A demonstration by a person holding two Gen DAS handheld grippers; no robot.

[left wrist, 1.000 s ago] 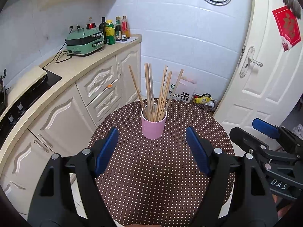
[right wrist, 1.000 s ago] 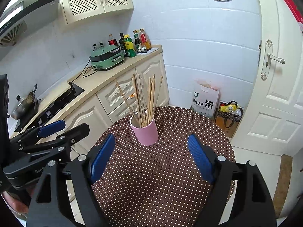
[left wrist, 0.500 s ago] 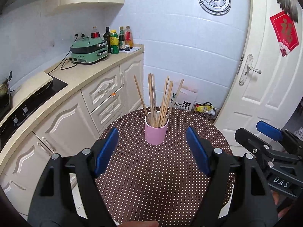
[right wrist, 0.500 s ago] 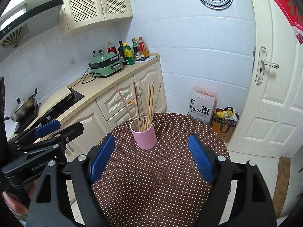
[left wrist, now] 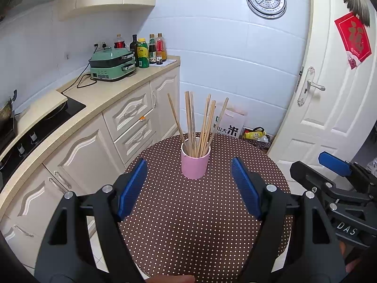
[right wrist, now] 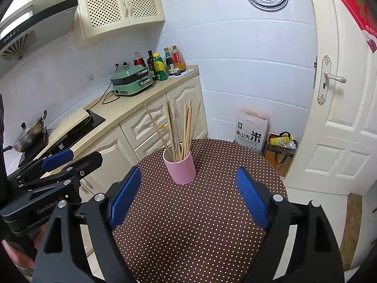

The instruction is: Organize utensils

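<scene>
A pink cup (left wrist: 195,165) stands upright on a round table with a brown polka-dot cloth (left wrist: 200,224). Several wooden chopsticks (left wrist: 200,122) stand in the cup, fanned out. The cup also shows in the right wrist view (right wrist: 181,168) with the chopsticks (right wrist: 181,129). My left gripper (left wrist: 189,186) is open and empty, held back from the cup above the table. My right gripper (right wrist: 188,194) is open and empty, also short of the cup. Each gripper shows at the edge of the other's view: the right one (left wrist: 334,172), the left one (right wrist: 59,162).
Cream kitchen cabinets with a counter (left wrist: 113,94) run along the left, holding a green appliance (left wrist: 112,67), bottles (left wrist: 146,52) and a stove (left wrist: 35,127). A white door (left wrist: 329,108) is at right. A paper bag (right wrist: 251,129) and other bags sit on the floor behind the table.
Both grippers have drawn back and risen a little, so the cup with chopsticks looks smaller and farther. Both stay open and empty.
</scene>
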